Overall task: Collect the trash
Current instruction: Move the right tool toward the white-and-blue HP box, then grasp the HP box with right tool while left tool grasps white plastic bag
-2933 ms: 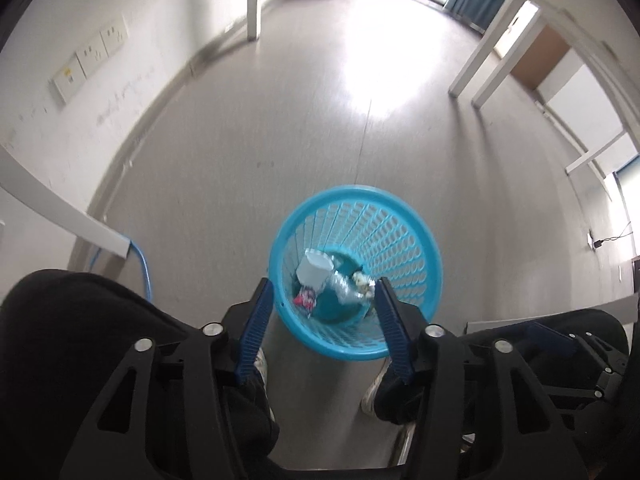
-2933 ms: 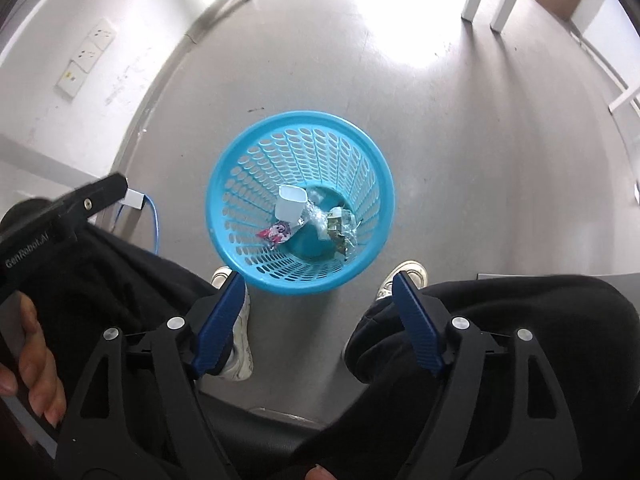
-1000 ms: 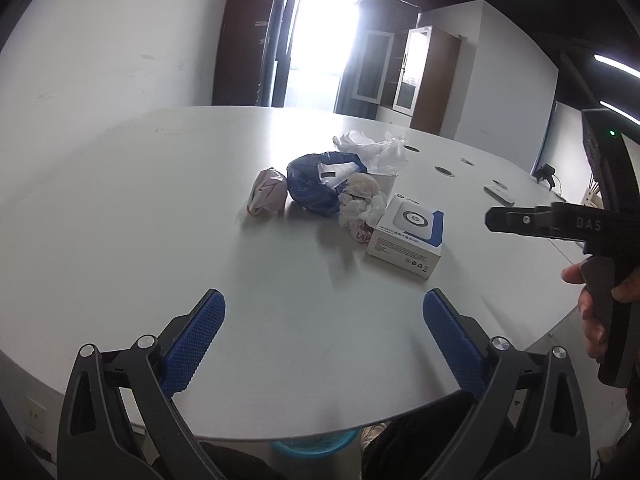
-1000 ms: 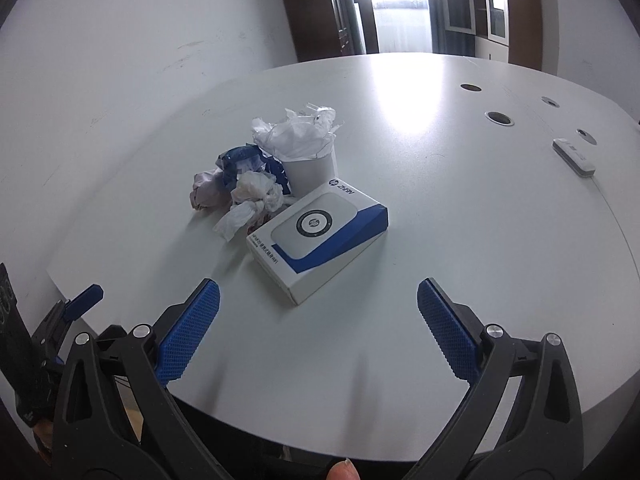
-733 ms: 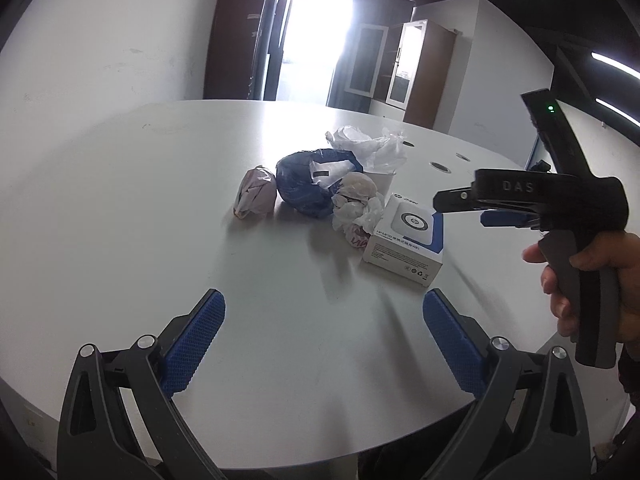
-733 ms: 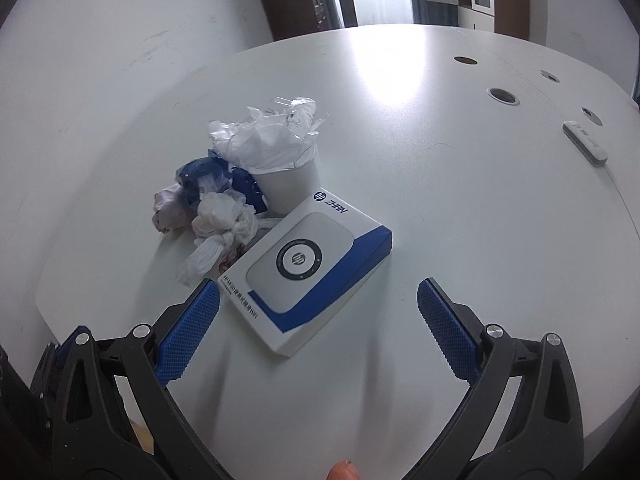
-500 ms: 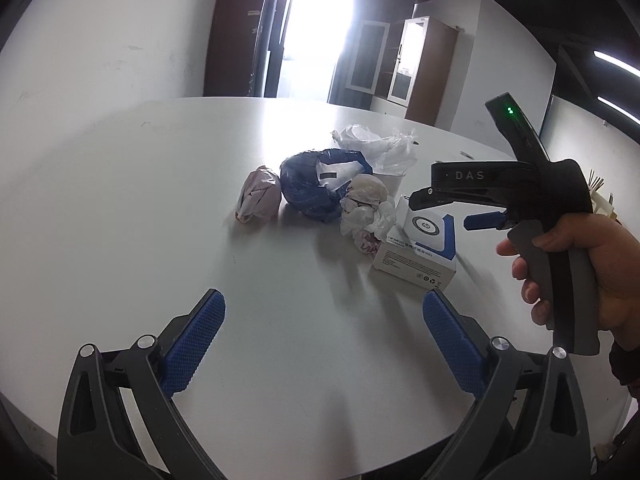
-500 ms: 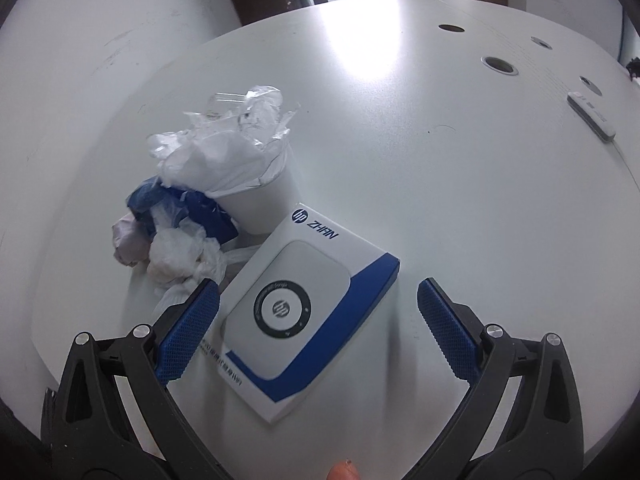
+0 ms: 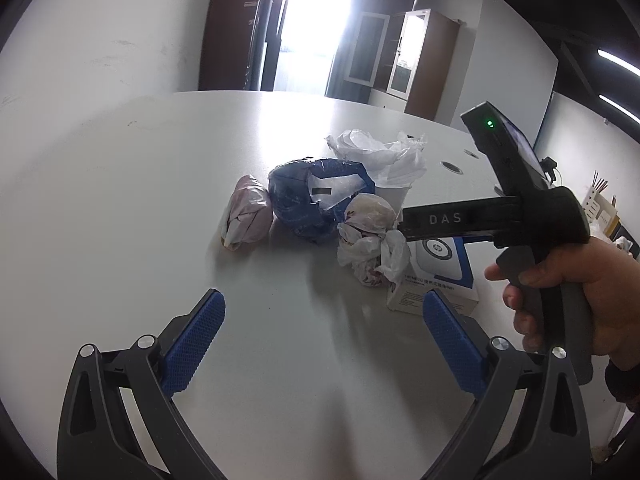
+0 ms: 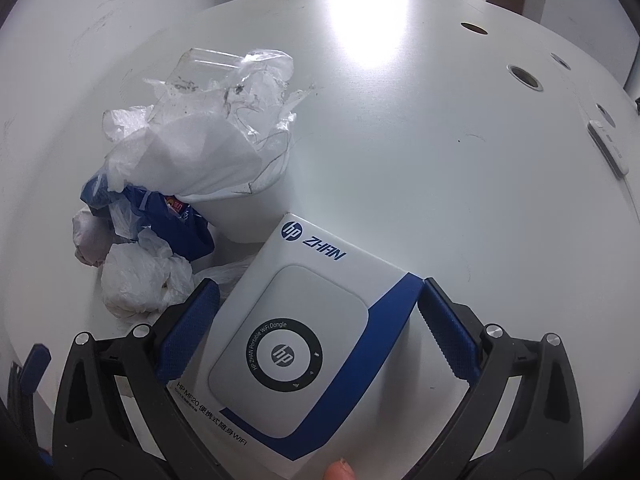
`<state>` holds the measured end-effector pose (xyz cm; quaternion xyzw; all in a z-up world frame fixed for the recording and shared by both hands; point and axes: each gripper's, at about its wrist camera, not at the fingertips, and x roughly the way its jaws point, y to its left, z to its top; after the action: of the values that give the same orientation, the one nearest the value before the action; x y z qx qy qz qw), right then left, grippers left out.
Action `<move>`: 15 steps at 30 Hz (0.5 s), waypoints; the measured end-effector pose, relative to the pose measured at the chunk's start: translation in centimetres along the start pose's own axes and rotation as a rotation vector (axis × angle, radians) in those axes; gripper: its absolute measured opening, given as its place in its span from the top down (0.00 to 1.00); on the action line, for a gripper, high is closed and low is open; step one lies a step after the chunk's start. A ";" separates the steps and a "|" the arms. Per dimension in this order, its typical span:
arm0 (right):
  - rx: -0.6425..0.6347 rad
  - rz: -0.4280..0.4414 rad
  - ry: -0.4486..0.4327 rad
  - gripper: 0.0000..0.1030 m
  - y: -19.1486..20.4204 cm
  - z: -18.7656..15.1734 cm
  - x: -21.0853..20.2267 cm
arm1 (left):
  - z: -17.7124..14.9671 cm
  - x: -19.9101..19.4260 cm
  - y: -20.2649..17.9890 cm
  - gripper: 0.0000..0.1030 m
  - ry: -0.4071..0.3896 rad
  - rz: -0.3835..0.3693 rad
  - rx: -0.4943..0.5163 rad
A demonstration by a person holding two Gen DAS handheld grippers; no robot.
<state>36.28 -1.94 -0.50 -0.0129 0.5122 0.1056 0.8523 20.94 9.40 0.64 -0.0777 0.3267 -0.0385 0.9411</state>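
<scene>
Right gripper (image 10: 318,316): its blue fingers are spread wide and sitting on both sides of the white and blue box (image 10: 298,344). They are not squeezing it yet, and I cannot tell if they are touching it.
Left gripper (image 9: 322,344): its fingers are spread wide too, holding nothing, and hanging over bare table (image 9: 120,184) on the near side of the box.
The box: it is lying flat on the table, and it is the trash piece nearest the person.
Other trash, told from the box: a white cup stuffed with clear plastic (image 10: 208,152) is standing just behind the box. A blue crumpled bag (image 10: 172,216) is lying to the box's left, close to the cup. A white plastic wad (image 10: 140,276) is sitting just left of the box. A pinkish paper ball (image 9: 246,212) is lying farther left, past the blue bag.
Worry 1: the box is wide and is turned a bit crooked between the fingers. If they are closing on its corners, I think it could be twisting and popping out.
Worry 2: the left finger is very near the white wad and a thin bit of plastic by the box. It may be pinching that too, or dragging it along.
Worry 3: the cup is so close behind the box. Pushing the box forward could be tipping the cup and spilling its plastic.
Worry 4: the smooth box may be slipping out if the squeeze is too soft.
</scene>
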 end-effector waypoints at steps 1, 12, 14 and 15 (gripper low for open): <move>-0.005 0.005 0.004 0.09 -0.1 0.0 0.0 | 0.3 0.5 -0.1 0.07 0.009 0.002 0.006; -0.062 0.051 0.053 0.13 -4.5 -0.5 -0.9 | 3.0 5.3 -2.4 0.20 0.099 0.009 0.021; -0.043 0.056 0.062 0.13 -5.0 -0.6 -1.1 | 3.3 6.2 -2.4 0.39 0.125 0.029 0.019; -0.037 0.059 0.066 0.13 -5.2 -0.5 -1.1 | 3.4 6.6 -2.3 0.44 0.132 0.036 0.015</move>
<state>36.37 -7.24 -0.22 -0.0170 0.5382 0.1395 0.8310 28.14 6.76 -0.37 -0.0623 0.3892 -0.0288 0.9186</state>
